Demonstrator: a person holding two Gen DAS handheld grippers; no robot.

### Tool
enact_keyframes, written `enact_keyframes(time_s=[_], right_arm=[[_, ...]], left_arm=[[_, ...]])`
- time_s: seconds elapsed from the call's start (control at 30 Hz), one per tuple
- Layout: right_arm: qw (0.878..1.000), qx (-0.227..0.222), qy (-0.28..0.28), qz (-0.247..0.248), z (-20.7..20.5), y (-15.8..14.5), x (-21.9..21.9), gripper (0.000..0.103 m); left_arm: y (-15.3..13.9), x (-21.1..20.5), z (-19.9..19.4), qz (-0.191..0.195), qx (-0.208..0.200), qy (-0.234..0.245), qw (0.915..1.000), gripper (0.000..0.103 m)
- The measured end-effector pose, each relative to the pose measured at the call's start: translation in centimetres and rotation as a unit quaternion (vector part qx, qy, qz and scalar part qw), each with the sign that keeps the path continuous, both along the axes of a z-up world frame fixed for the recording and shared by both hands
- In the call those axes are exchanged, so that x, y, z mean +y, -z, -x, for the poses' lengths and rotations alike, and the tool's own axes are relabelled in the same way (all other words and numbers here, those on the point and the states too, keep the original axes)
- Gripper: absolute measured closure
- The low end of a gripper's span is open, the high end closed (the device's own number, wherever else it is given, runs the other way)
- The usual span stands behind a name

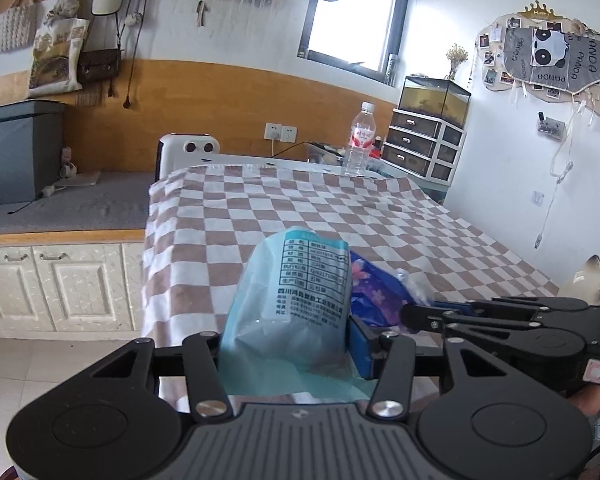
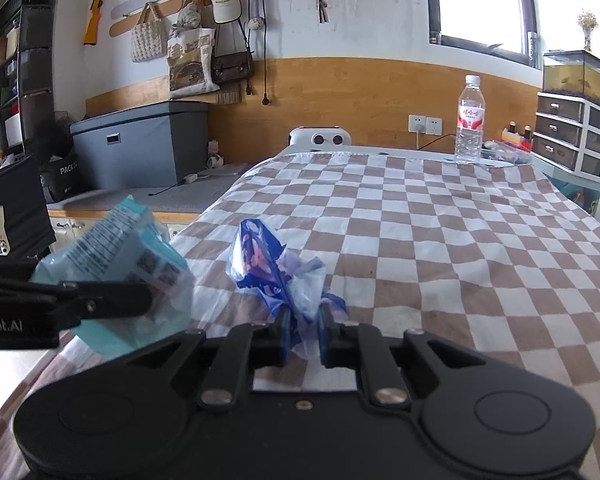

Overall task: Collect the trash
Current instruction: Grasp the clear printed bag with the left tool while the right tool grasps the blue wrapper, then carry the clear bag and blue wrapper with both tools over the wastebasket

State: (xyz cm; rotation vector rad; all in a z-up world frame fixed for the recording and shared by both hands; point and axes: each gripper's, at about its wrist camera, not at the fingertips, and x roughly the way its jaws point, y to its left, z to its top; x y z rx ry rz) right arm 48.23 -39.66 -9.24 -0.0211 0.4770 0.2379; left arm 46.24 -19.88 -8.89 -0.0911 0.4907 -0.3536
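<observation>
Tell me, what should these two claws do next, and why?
Probably lift both pieces clear of the checkered cloth. The left gripper already clamps the light blue packet, the right gripper pinches the crumpled blue wrapper. No bin is in view yet.

Two close wrist views, both facing checkered table (image 1: 284, 208)

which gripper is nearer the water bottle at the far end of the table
Neither clearly. The water bottle stands far from both: right gripper pinches a blue wrapper, left gripper holds a light-blue packet beside it.
</observation>
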Motion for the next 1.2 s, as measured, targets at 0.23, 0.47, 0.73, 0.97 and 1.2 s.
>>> enact_keyframes(time_s=[0.23, 0.47, 0.73, 0.97, 1.2], right_arm=[[1.000, 0.000, 0.022, -0.021, 4.0, -0.7, 1.0, 0.089], [0.998, -0.003, 0.058, -0.027, 8.3, -0.9, 1.5, 0.090], [0.996, -0.024, 0.072, -0.037, 13.6, -2.5, 2.4, 0.090], [0.995, -0.043, 0.078, -0.037, 17.4, -3.9, 3.4, 0.090], [0.995, -0.047, 0.074, -0.042, 19.9, -4.8, 4.5, 0.090]], left_arm=[[-0.8, 1.3, 3.4, -0.019, -0.024, -0.014, 0.9994, 0.051], [-1.3, 2.4, 7.0, -0.050, -0.040, -0.023, 0.9977, 0.051], [-1.8, 3.8, 11.0, -0.054, -0.049, -0.034, 0.9968, 0.051], [-2.9, 4.9, 14.6, -0.070, -0.069, -0.046, 0.9941, 0.051], [-4.2, 6.2, 16.8, -0.073, -0.083, -0.057, 0.9923, 0.051]])
